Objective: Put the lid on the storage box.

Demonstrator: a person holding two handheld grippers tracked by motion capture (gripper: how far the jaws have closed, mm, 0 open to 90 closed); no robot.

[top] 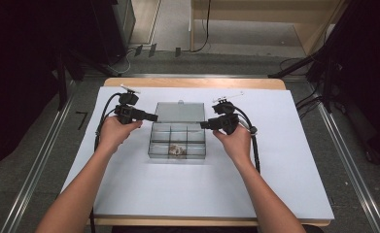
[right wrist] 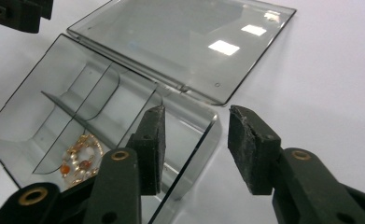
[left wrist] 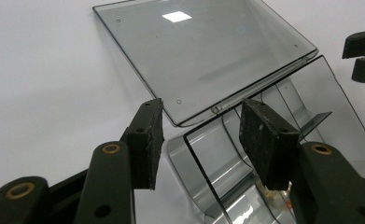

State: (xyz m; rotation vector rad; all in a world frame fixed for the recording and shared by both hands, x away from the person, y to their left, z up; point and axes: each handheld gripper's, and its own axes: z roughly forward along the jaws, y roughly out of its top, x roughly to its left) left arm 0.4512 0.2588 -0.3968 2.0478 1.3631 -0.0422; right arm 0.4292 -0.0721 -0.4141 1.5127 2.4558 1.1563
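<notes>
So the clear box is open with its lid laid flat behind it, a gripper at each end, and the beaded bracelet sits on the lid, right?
Not quite. The bracelet lies in a compartment of the box, not on the lid, as the right gripper view shows. The rest holds.

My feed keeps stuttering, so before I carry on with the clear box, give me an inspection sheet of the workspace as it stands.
Surface: white sheet over a wooden table, flat.
Job's things: clear smoky plastic compartment box, its hinged lid laid open flat behind it; a beaded bracelet with orange and white beads in a front compartment.
Clutter: nothing seen.
Grippers: left gripper straddles the box's left end wall, right gripper its right end wall; both sets of jaws partly open, pads not pressing.
Cables: black cable trails from the left gripper, another from the right.
Surroundings: grey floor, metal rails, dark stands, wooden furniture behind.
</notes>
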